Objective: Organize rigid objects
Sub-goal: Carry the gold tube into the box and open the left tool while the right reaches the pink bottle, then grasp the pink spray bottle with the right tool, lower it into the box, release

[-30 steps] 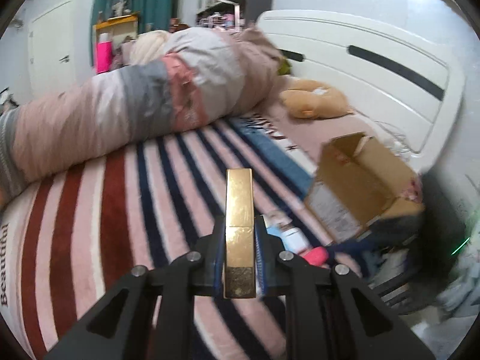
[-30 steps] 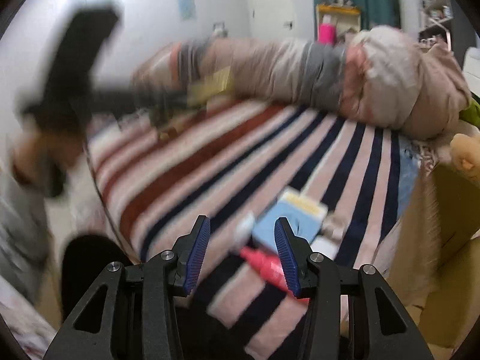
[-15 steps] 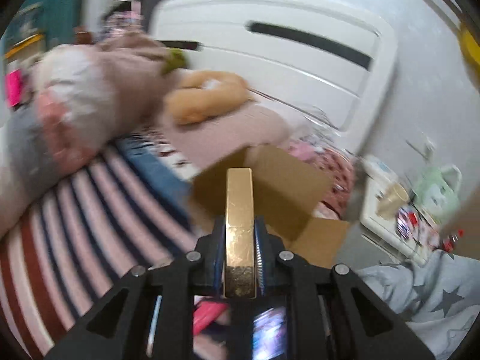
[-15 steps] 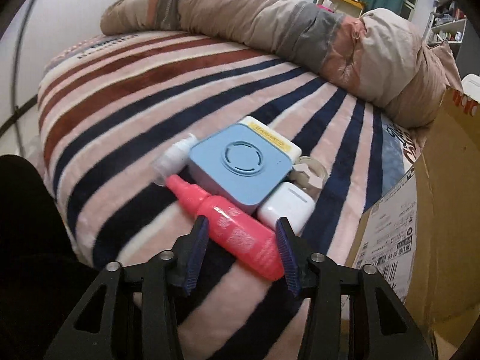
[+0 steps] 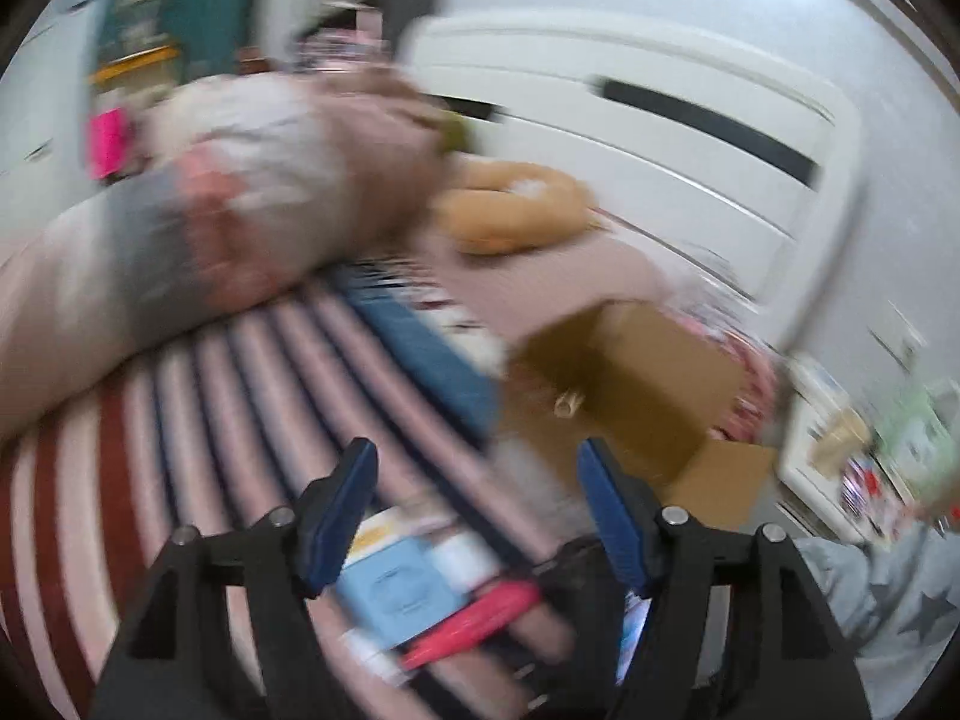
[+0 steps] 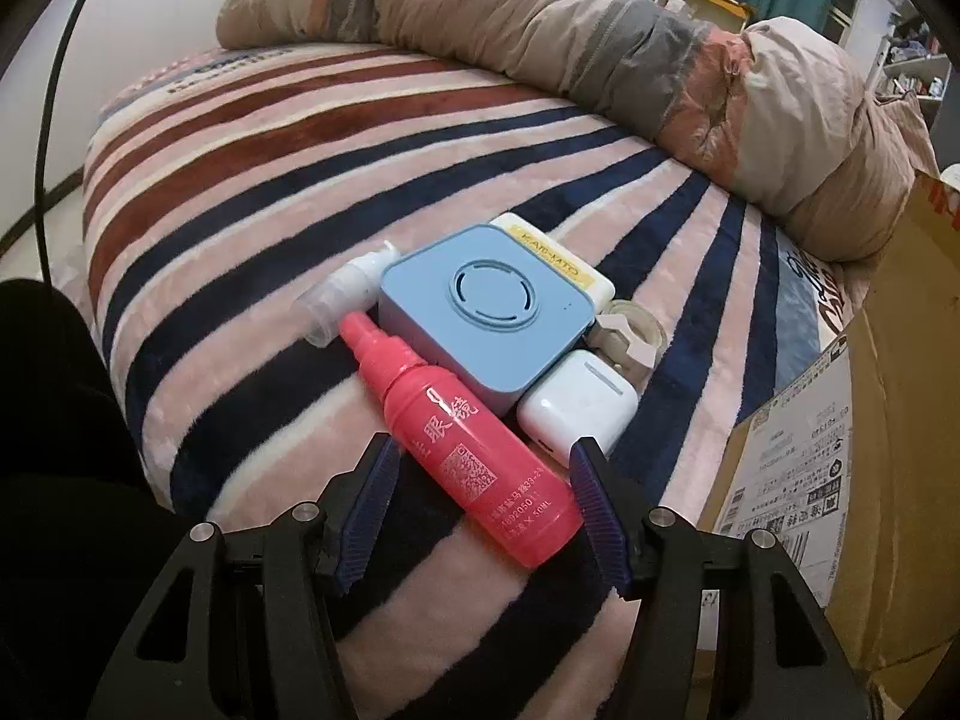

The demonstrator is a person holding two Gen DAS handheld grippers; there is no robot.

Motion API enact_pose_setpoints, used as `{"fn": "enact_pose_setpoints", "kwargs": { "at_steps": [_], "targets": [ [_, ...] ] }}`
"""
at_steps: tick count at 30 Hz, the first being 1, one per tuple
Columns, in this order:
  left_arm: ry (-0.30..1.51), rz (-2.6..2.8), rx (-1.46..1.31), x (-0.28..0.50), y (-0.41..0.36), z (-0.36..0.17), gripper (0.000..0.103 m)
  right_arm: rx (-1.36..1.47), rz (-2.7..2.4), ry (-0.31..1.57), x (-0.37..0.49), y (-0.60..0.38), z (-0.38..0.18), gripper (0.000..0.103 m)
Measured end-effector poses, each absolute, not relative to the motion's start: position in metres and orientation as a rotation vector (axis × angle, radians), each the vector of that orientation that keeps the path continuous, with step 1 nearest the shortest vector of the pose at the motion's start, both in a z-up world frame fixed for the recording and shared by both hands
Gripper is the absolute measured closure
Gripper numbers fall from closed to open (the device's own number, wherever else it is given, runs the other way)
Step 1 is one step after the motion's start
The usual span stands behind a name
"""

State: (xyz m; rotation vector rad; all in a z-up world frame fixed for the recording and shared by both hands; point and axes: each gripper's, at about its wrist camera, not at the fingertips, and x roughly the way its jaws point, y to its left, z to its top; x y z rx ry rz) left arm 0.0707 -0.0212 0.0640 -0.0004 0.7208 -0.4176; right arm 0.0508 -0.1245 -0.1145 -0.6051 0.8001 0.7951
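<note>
My right gripper [image 6: 483, 495] is open low over the striped bed, its jaws on either side of the lower end of a pink spray bottle [image 6: 462, 444]. Next to the bottle lie a blue square device [image 6: 486, 315], a white earbud case [image 6: 576, 411], a clear small spray bottle [image 6: 348, 294], a white-and-yellow box [image 6: 561, 258] and a beige tape roll [image 6: 630, 333]. My left gripper [image 5: 477, 516] is open and empty above the same pile; this view is blurred. The open cardboard box [image 5: 630, 384] stands beyond it, with a small gold thing [image 5: 567, 403] inside.
A rolled quilt [image 6: 600, 54] lies along the back of the bed. The cardboard box wall [image 6: 840, 450] is close on the right of my right gripper. A tan plush toy [image 5: 510, 210] and white headboard [image 5: 660, 120] are behind the box.
My left gripper opened and no longer holds the gold bar; a gold thing now shows in the box. My right gripper moved in closer around the pink bottle.
</note>
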Motion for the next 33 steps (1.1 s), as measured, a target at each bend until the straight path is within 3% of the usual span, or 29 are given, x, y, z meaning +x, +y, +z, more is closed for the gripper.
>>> {"fn": "enact_pose_setpoints", "kwargs": {
  "at_steps": [7, 13, 21, 27, 33],
  "targets": [
    [0.85, -0.3, -0.178, 0.044, 0.06, -0.02, 0.037, -0.689, 0.832, 0.844, 0.054, -0.114, -0.124, 0.045],
    [0.899, -0.314, -0.249, 0.039, 0.062, -0.057, 0.037, -0.621, 0.904, 1.02, 0.072, -0.108, -0.117, 0.062],
    [0.905, -0.373, -0.256, 0.041, 0.048, -0.059, 0.037, -0.607, 0.924, 0.938, 0.051, -0.103, -0.104, 0.075],
    [0.873, -0.44, -0.308, 0.033, 0.048, -0.05, 0.037, -0.528, 0.904, 0.774, 0.026, -0.104, -0.058, 0.076],
    [0.868, -0.441, -0.35, 0.03, 0.056, -0.049, 0.037, -0.48, 0.89, 0.776, 0.03, -0.1, -0.055, 0.076]
  ]
}}
